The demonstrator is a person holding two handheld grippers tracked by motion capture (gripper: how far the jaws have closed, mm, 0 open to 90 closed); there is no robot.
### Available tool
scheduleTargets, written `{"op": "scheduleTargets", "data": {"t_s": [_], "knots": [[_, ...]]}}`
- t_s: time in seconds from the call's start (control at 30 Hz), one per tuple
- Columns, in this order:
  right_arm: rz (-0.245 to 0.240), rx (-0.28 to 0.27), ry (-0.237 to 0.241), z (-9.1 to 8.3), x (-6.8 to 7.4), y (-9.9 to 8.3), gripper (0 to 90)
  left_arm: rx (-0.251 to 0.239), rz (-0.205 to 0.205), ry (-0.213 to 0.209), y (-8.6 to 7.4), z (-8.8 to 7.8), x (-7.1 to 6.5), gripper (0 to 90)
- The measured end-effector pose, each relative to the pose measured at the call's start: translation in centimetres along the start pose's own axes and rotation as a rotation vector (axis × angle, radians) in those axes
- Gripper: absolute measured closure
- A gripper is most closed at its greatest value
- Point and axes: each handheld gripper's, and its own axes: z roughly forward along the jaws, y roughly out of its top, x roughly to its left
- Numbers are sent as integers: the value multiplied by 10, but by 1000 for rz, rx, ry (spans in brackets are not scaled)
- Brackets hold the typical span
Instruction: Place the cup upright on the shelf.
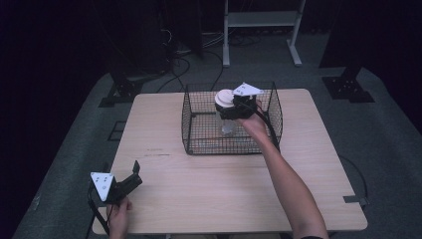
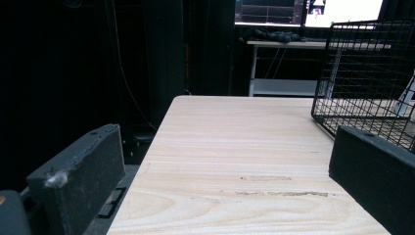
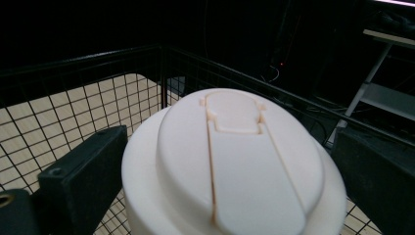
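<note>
My right gripper held a white-lidded clear jar by its cap inside the wire basket on the counter, fingers closed on either side. The smooth, rigid lid looked slippery and the jar light; a grip below the rim seemed safest. My left gripper rested spread and empty.

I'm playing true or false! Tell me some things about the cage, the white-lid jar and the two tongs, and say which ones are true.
1. The right tongs grip the jar near its white lid. True.
2. The jar is outside the wire cage. False: it is held inside the cage.
3. The left tongs hold a block. False: they are open with nothing between them.
4. The cage stands on the wooden table. True.
</note>
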Motion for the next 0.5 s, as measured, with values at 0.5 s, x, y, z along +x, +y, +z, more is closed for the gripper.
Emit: {"op": "scheduleTargets", "data": {"t_s": [0.5], "knots": [[-15,-58,-1,-32,-3,17,16,-5,5,6,0,-1,0,0]]}}
